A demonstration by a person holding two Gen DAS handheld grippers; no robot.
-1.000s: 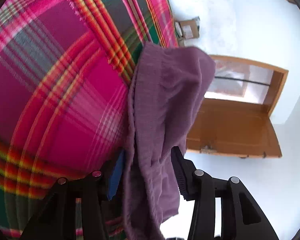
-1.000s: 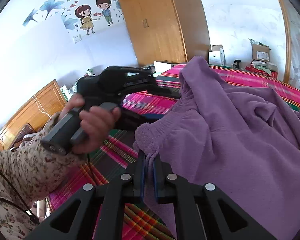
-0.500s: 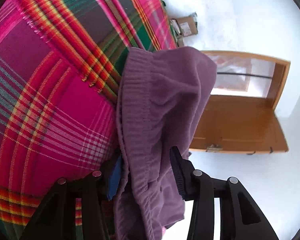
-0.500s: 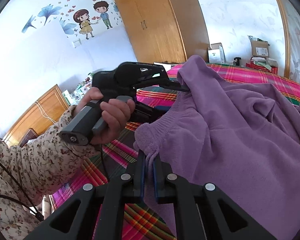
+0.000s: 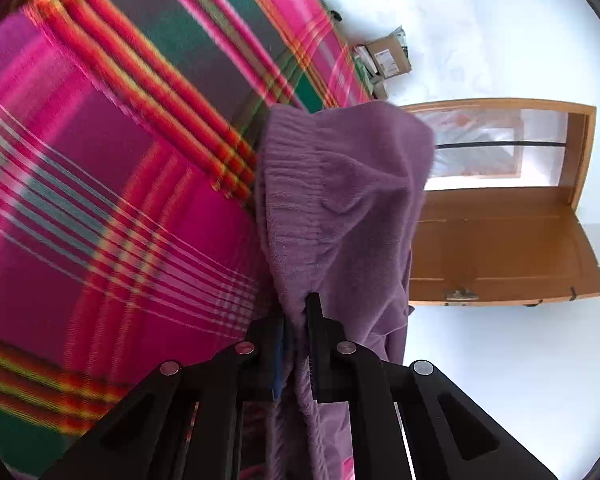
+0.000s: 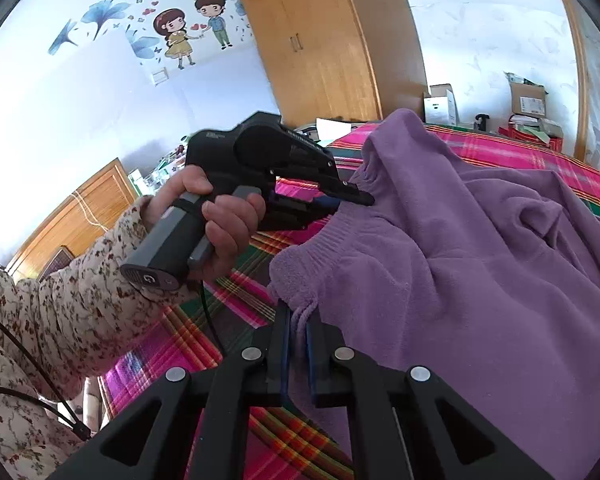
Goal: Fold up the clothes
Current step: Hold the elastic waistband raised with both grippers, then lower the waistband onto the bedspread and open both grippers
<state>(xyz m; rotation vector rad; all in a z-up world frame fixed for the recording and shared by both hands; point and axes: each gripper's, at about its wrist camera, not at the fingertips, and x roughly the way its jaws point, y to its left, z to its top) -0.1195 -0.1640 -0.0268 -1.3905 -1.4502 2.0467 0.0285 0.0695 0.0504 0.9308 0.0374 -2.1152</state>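
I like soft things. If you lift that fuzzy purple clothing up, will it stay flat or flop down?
The fuzzy purple fleece garment would probably flop: it already sags in folds between the left claw and right claw pinching its ribbed edge. It looks light, since small pinches hold it up. Its fuzzy surface likely won't slip.

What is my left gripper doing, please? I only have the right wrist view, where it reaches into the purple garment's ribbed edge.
Observer: The left gripper has just been closing; its jaws now pinch the ribbed band of the purple garment.
Operator: Does the cloth hang free beyond it?
Observer: Yes, it rises from the jaws and droops over, lifted off the plaid bedspread.
Operator: Anything beyond the garment on that side?
Observer: An open wooden door and cardboard boxes on the floor past the bed.
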